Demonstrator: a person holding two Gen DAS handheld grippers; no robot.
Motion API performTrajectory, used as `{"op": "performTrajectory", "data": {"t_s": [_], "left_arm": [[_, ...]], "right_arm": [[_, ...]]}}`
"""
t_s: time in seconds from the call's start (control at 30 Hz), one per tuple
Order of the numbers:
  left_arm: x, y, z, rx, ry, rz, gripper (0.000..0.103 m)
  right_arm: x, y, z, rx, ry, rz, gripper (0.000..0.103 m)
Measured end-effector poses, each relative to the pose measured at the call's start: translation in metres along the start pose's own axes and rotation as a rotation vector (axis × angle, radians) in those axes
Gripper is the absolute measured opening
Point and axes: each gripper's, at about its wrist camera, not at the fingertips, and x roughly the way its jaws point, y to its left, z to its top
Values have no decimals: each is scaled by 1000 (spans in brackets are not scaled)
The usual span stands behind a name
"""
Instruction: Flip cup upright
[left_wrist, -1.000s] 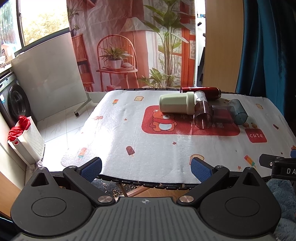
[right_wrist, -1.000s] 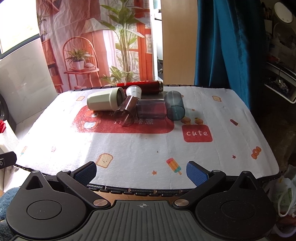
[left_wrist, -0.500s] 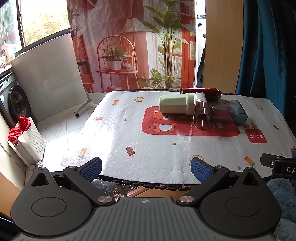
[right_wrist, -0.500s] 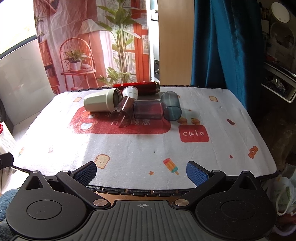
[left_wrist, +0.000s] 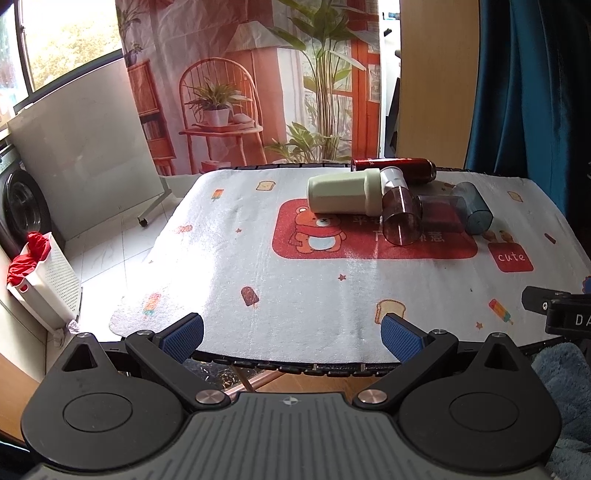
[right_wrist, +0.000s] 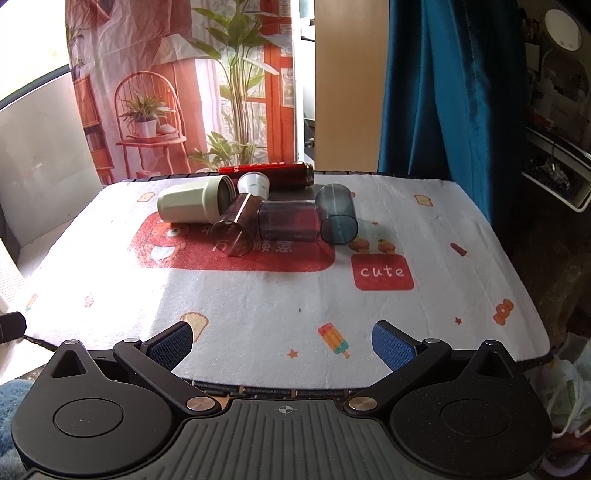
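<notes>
Several cups lie on their sides in a cluster at the far middle of the table. A cream cup (left_wrist: 343, 194) (right_wrist: 192, 203) lies leftmost. Beside it lie a clear brown cup (left_wrist: 400, 219) (right_wrist: 236, 229), a dark purple cup (left_wrist: 439, 218) (right_wrist: 288, 221), a blue-grey cup (left_wrist: 474, 212) (right_wrist: 338, 214), a small white cup (left_wrist: 393, 177) (right_wrist: 255, 184) and a red bottle (left_wrist: 395, 168) (right_wrist: 269, 171). My left gripper (left_wrist: 291, 334) is open and empty at the near edge. My right gripper (right_wrist: 282, 341) is open and empty at the near edge.
The table carries a white printed cloth (left_wrist: 295, 288) (right_wrist: 258, 295) with a red bear patch. A white basket with red cloth (left_wrist: 37, 273) stands on the floor at left. A blue curtain (right_wrist: 443, 103) hangs at right. The right gripper's body (left_wrist: 561, 310) shows at the left view's right edge.
The right gripper has edged forward and a little to the right, so the cups look slightly nearer and more to the left. The left view has barely changed. Both grippers stay open.
</notes>
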Motion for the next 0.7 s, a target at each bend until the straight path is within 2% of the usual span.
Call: {"op": "performTrajectory", "data": {"t_s": [0.3,0.7], "left_arm": [[44,-8,15,32,23,-2,103],[112,-18,41,-2,70,-46,102]], "right_arm": [[36,1,24,-45,-40,31,103],[102,-17,36,-15,-37,67,102]]}}
